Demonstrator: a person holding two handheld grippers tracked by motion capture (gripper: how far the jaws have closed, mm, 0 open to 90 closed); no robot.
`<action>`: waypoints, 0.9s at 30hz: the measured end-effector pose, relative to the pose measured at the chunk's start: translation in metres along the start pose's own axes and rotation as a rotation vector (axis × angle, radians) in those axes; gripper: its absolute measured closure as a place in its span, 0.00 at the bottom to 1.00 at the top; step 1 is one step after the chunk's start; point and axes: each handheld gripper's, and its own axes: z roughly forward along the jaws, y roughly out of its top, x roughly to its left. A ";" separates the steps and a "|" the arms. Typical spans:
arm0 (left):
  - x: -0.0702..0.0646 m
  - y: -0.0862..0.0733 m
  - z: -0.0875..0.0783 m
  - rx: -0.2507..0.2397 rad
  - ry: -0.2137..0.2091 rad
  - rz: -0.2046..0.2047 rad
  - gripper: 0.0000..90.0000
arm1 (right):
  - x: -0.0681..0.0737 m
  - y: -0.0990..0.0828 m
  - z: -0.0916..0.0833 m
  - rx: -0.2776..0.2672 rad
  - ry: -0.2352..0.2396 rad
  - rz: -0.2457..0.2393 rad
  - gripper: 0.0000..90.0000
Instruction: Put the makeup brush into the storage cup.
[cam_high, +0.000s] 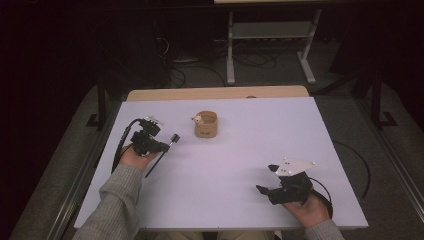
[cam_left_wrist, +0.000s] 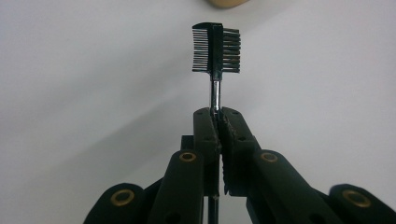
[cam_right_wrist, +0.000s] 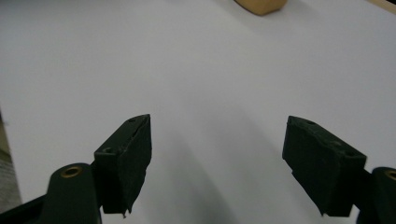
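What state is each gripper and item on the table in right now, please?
Left gripper: shut on the comb-brush's metal stem.
Comb-brush: held off the table, head pointing away from the jaws, comb teeth one side, bristles the other.
Right gripper: open, jaws wide apart, nothing between them.
Tan round container: upright on the white table, open-topped, a small white object at its rim.
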 end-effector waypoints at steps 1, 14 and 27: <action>0.000 0.000 0.000 0.000 0.000 0.000 0.95 | 0.001 0.002 0.000 -0.015 0.009 0.003 0.26; -0.031 -0.007 -0.015 -0.165 -0.189 0.064 0.95 | 0.014 0.029 0.019 -0.046 0.200 0.033 0.27; -0.055 0.006 -0.023 -0.256 -0.296 0.102 0.95 | 0.010 0.060 0.026 -0.053 0.263 0.011 0.33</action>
